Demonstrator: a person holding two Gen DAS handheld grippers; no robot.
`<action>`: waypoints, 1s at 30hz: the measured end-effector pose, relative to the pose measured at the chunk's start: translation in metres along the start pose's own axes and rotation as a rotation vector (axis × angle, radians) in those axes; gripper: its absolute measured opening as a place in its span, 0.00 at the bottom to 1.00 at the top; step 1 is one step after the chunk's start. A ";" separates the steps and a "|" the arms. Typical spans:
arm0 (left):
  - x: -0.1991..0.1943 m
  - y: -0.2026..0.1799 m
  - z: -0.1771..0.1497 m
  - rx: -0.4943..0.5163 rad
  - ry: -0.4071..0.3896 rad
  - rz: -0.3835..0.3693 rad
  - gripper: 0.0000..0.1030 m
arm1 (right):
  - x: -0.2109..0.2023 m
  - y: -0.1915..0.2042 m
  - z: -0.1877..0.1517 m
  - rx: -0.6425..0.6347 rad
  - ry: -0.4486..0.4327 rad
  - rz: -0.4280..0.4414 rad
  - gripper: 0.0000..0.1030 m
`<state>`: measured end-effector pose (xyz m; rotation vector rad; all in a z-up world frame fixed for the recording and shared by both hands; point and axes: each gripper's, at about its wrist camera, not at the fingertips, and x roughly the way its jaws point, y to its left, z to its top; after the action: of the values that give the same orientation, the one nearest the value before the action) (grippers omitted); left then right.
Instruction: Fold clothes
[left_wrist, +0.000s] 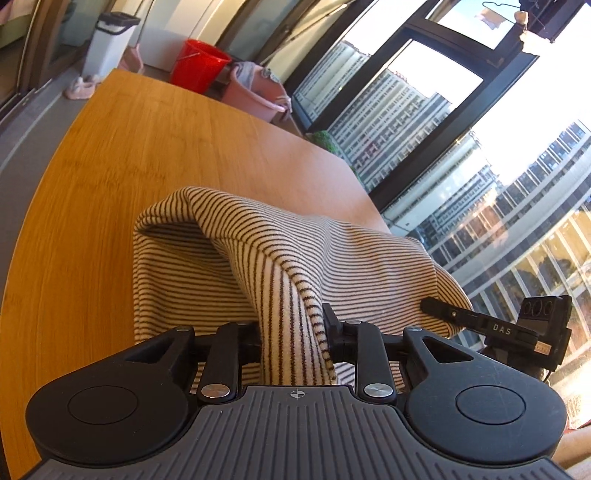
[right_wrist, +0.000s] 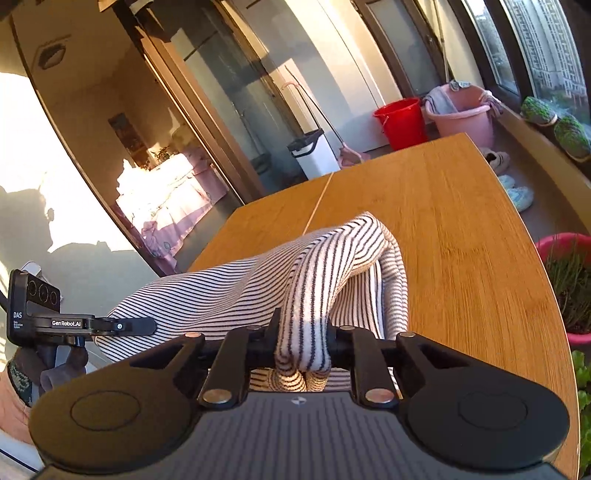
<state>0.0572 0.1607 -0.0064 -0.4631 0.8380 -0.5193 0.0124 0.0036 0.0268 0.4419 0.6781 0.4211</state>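
Cream-and-brown striped knit garment (left_wrist: 258, 251) hangs over the wooden desk (left_wrist: 129, 155), edges pinched by left gripper (left_wrist: 293, 343) and right gripper (right_wrist: 303, 341) fingers; far desk bare.

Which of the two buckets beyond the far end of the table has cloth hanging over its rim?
The pink bucket, next to the window. The red bucket beside it shows a bare rim.

The striped garment (left_wrist: 295, 251) – cream cloth with thin dark stripes – hangs bunched above the wooden table (left_wrist: 129, 166), its far fold drooping toward the tabletop.
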 end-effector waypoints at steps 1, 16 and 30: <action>-0.003 -0.002 -0.001 0.006 -0.004 -0.005 0.26 | -0.004 0.002 -0.002 0.006 -0.004 0.012 0.15; -0.006 0.011 -0.033 -0.011 0.104 0.048 0.31 | -0.012 0.007 -0.051 0.018 0.154 0.052 0.16; 0.090 0.029 0.069 0.099 0.017 0.115 0.29 | 0.060 -0.010 0.022 -0.101 0.041 -0.120 0.16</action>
<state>0.1697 0.1423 -0.0344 -0.3177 0.8460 -0.4572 0.0717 0.0201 0.0075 0.2962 0.7157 0.3502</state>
